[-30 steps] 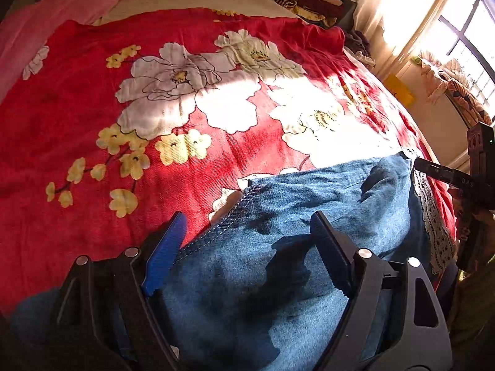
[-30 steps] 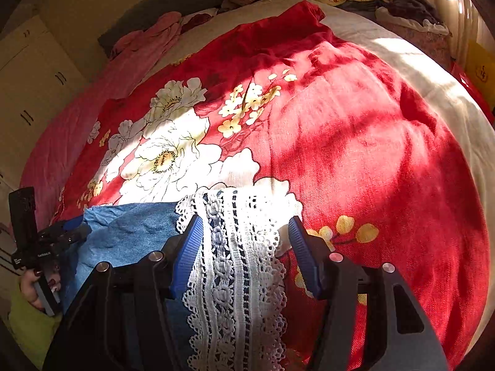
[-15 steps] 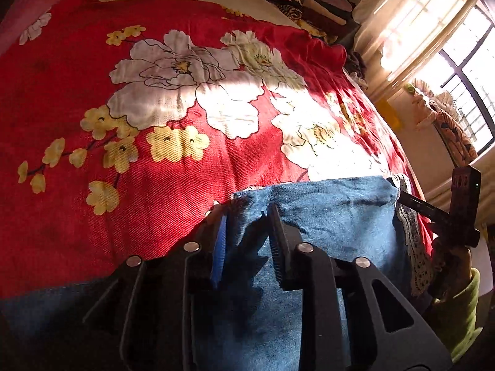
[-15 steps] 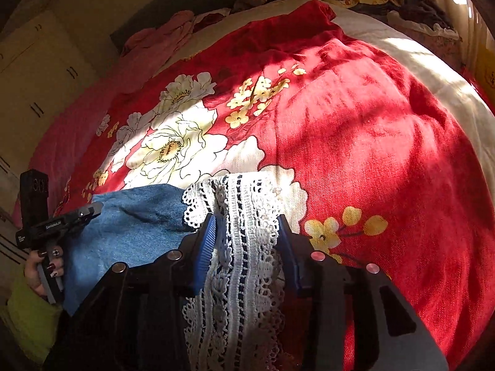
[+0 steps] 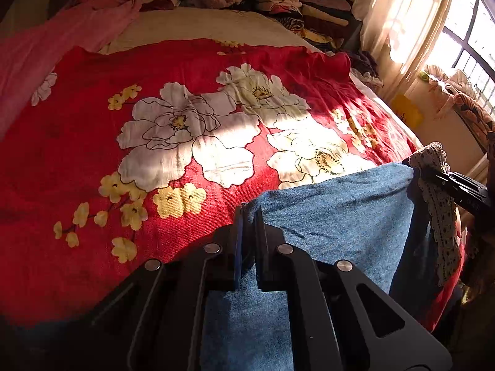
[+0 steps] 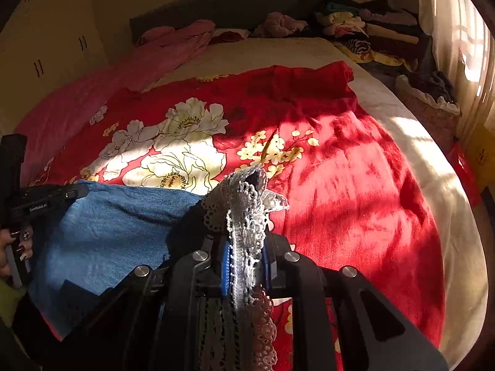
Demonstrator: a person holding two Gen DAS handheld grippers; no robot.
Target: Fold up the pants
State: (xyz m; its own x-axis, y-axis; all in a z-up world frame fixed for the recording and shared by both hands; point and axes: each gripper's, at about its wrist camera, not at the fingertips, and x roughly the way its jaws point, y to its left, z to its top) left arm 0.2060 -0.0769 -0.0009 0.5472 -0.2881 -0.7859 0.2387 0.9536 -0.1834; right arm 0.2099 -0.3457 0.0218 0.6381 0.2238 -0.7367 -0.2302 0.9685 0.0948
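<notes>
Two black plastic grippers clamp opposite corners of a pair of blue denim pants (image 5: 337, 213) at the near edge of a bed. The left gripper (image 5: 249, 216), its jaws just drawn together, pinches the stitched denim corner; the right gripper (image 6: 246, 247), jaws likewise just narrowed, bites the white crochet lace trim (image 6: 244, 204) that bunches up between its blue pads. The held edge stretches taut from one gripper to the other, running across the bed's near side, and the rest of the cloth hangs down toward the cameras. A hand (image 6: 12, 247) with dark painted nails grips the left tool's handle.

Beyond lies a coarse-woven red blanket (image 5: 77, 160) printed with large white and small yellow flowers, wrinkled and striped by sunlight. A pink cloth (image 6: 148, 61) trails along its far left side over a cream sheet (image 6: 272, 52). Folded clothes (image 6: 371, 31) are stacked in the far right corner beside a pale curtain (image 5: 399, 15) and barred window (image 5: 473, 37).
</notes>
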